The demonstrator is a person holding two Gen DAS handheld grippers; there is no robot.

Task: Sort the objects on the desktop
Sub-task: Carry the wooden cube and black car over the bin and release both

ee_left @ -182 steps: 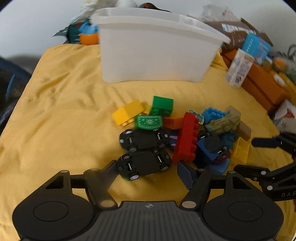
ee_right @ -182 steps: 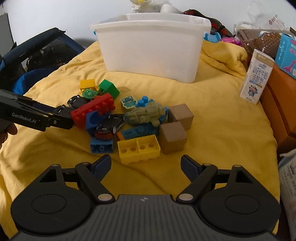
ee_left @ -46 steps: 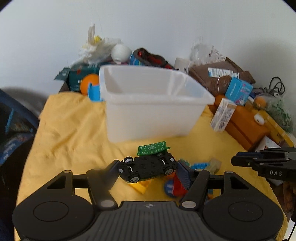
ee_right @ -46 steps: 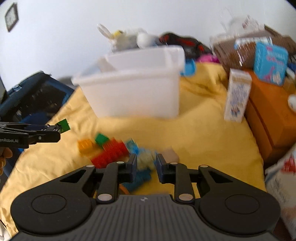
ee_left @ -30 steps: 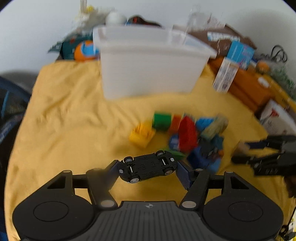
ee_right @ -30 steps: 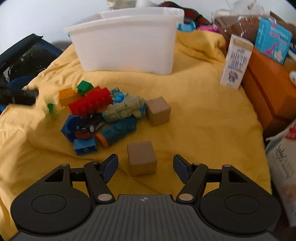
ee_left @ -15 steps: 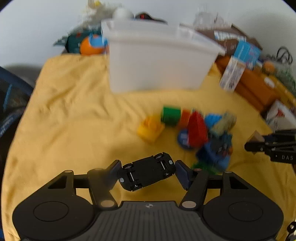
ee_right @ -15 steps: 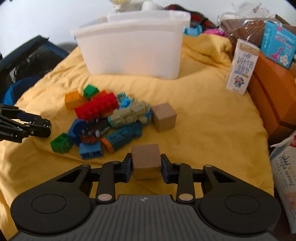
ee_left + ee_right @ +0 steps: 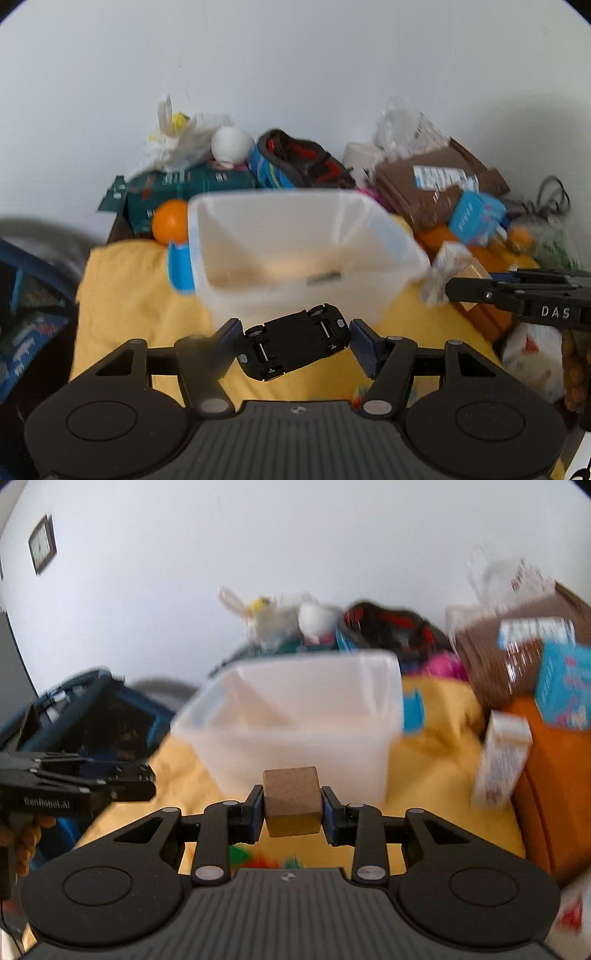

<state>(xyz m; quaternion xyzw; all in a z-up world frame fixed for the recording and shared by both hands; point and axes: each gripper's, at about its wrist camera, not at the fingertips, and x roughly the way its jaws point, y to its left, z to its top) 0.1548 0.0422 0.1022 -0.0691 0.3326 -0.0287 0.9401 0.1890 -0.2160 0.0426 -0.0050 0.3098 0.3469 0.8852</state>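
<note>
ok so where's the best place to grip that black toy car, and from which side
Across its two long flanks, coming in from above its wheels. The black toy car hangs tilted, underside showing, between the left gripper fingers, which span it end to end and look loose. The flanks are flatter, more parallel and closer together, so they should seat the pads better.

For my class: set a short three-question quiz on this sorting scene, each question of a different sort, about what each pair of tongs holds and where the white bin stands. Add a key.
1. True or false: the right tongs are shut on a green brick.
2. Multiple choice: the toy car between the left tongs shows A) its roof, B) its underside with wheels, C) only its front bumper.
3. Fill in: the white bin stands on a ______ cloth.

Key
1. False: they grip a brown cube by two opposite faces.
2. B: the black chassis and axles face the camera, and the car sits tilted.
3. Yellow.
</note>
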